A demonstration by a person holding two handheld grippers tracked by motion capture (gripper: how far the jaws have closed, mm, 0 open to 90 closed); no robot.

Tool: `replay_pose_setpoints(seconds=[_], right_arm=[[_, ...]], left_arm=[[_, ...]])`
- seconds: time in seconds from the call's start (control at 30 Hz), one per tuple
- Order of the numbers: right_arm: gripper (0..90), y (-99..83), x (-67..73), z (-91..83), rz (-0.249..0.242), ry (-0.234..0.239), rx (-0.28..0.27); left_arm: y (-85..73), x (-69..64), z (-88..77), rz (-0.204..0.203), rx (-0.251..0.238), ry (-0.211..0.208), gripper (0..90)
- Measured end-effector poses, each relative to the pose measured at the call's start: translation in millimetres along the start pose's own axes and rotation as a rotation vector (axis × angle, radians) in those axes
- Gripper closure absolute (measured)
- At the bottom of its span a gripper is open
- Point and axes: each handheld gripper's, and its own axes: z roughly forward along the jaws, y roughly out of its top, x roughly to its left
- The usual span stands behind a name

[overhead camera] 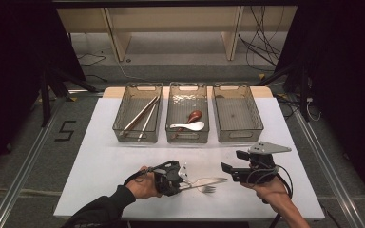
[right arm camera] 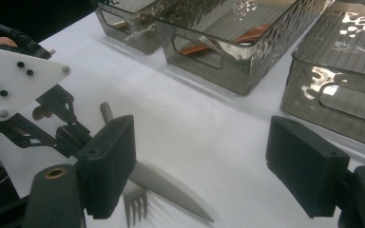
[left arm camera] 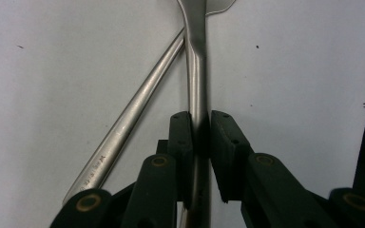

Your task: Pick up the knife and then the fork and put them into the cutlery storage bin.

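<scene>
In the left gripper view, the knife (left arm camera: 197, 71) ran off the top edge, so its blade was cut away, and its handle end vanished between the left gripper's (left arm camera: 200, 142) pads. Beside the knife, the second steel handle (left arm camera: 133, 114) bore stamped lettering too blurred to read, and its lower end was hidden behind the gripper. In the right gripper view, the right gripper's (right arm camera: 204, 166) left pad covered the upper part of the fork (right arm camera: 135, 204) beside the knife, leaving just the tines. The red spoon (right arm camera: 247, 35) showed only as a blurred streak through the middle bin's (right arm camera: 228, 71) rippled wall.
</scene>
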Motion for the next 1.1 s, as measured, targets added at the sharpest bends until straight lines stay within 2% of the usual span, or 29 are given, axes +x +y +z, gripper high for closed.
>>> replay_pose_setpoints(seconds=[0.07, 0.1, 0.17, 0.37, 0.53, 0.73, 0.93, 1.1], right_arm=[[26.2, 0.0, 0.0, -0.3, 0.002, -0.001, 0.001], [26.2, 0.0, -0.1, -0.4, 0.002, -0.001, 0.001], [26.3, 0.2, -0.4, -0.4, 0.001, -0.001, -0.001], [26.3, 0.0, -0.9, -0.2, 0.001, -0.001, -0.002], [26.3, 0.3, -0.7, -0.4, 0.004, -0.002, -0.001], [26.3, 0.3, -0.8, -0.6, 0.005, -0.001, -0.002], [26.5, 0.4, -0.7, -0.8, 0.005, 0.001, -0.006], [26.8, 0.5, 0.0, -1.0, -0.001, 0.004, -0.010]], left_arm=[[-0.1, 0.3, -1.8, -0.014, -0.014, -0.014, 79.5], [0.2, 1.2, -5.5, -0.024, -0.035, -0.044, 82.8], [1.8, -1.5, -4.2, -0.004, -0.022, 0.008, 83.4], [1.4, 0.9, -3.0, -0.027, -0.009, -0.028, 82.7], [2.6, -0.6, 1.8, -0.042, 0.007, -0.020, 81.2], [4.2, -3.1, 1.4, -0.026, 0.020, -0.002, 83.1], [1.0, -0.2, 1.2, -0.063, -0.010, -0.018, 83.4], [-0.1, 2.3, -0.8, -0.076, -0.028, -0.022, 83.4]])
